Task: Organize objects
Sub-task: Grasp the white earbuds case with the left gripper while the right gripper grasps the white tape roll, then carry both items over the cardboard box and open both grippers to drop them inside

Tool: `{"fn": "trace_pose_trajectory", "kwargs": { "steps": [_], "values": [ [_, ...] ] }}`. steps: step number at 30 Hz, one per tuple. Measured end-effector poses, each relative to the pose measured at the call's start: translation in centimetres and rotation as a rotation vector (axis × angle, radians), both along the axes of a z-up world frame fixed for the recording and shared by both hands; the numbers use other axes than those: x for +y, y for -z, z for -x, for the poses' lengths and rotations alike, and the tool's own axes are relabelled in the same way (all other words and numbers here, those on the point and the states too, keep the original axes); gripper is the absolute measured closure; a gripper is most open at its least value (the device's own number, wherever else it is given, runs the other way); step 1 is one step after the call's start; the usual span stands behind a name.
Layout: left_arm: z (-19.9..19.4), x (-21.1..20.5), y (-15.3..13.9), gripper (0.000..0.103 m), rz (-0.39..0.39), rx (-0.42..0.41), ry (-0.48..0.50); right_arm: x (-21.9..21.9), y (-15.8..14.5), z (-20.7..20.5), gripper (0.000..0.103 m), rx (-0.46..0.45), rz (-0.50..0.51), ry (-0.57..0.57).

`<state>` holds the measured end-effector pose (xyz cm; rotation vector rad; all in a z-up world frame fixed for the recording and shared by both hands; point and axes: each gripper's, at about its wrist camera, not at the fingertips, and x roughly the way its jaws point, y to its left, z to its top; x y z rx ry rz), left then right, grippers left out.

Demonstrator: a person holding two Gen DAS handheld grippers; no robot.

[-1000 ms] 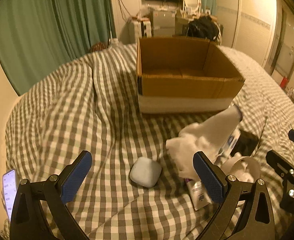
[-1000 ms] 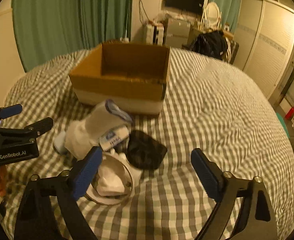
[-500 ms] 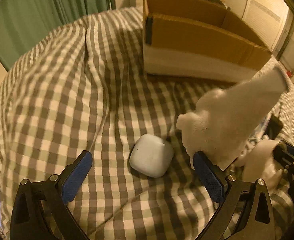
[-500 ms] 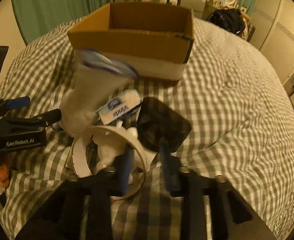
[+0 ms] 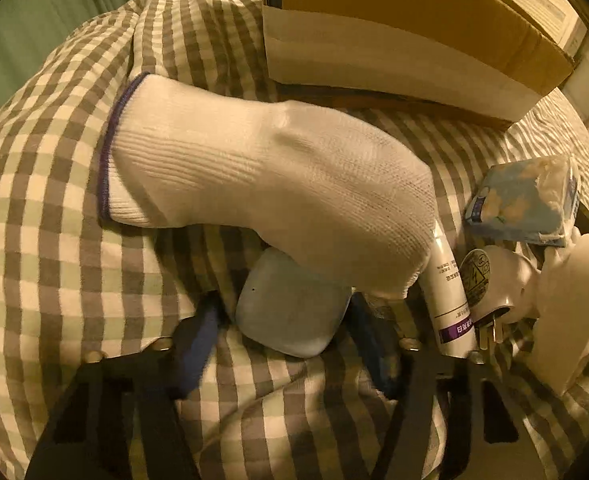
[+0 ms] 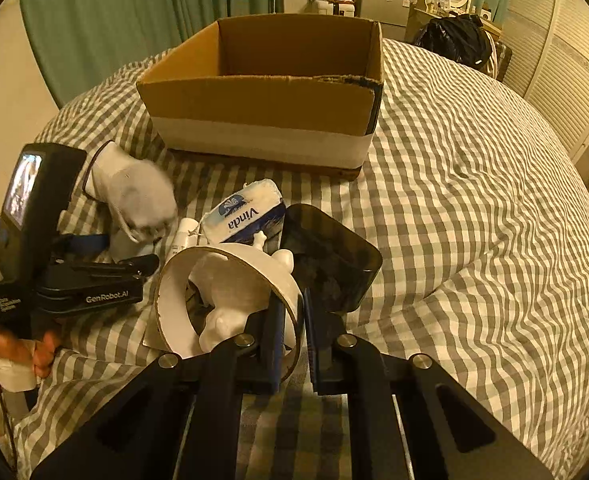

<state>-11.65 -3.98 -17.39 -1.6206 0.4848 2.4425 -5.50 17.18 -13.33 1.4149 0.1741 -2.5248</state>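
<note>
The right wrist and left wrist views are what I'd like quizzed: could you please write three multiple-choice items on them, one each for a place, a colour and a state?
1. Where is the Vinda tissue pack?
A) on the checked bedspread, in front of the cardboard box
B) inside that box
C) on the floor

2. What colour is the white sock's cuff trim?
A) red
B) green
C) purple

3. What is the right gripper doing?
A) open above the bedspread
B) shut on the white ring's rim
C) holding the sock

Key:
1 A, it lies on the bedspread before the box.
2 C, a purple line edges the cuff.
3 B, the ring's wall sits between its fingers.
</note>
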Motion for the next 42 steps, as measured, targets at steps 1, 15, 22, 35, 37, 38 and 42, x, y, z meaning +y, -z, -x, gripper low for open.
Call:
{"fn": "trace_pose_trajectory", "kwargs": {
  "steps": [1, 15, 22, 35, 37, 38, 42],
  "values": [
    [-0.2, 0.0, -0.1, 0.046, -0.002, 0.009, 0.004, 0.0, -0.2, -0.1, 0.094, 0.005, 0.005, 0.000],
    [-3.6, -1.0, -2.4, 0.077, -0.061, 0.076, 0.027, 1.0, -3.5, -2.4, 0.095, 0.113, 0.057, 0.015],
    [-3.3, -1.2, -3.4, 0.077, -0.070, 0.064, 0.020, 1.7, -4.3, -3.7, 0.095, 0.135, 0.070, 0.013],
    [-4.7, -1.4, -5.4, 0.082, -0.085, 0.121, 0.006, 2.4, -4.2, -3.3, 0.095, 0.134, 0.101, 0.015],
    [-5.1, -1.7, -6.1, 0.083, -0.101, 0.131, 0.004, 2.3, -4.3, -3.3, 0.095, 0.136, 0.100, 0.016],
    [-5.3, -1.9, -6.5, 0.083, -0.109, 0.137, 0.003, 2.3, -4.4, -3.4, 0.095, 0.138, 0.098, 0.015],
    [-5.8, -2.1, -8.0, 0.083, -0.137, 0.158, 0.007, 2.1, -4.9, -3.8, 0.095, 0.150, 0.095, 0.015]
  ]
}}
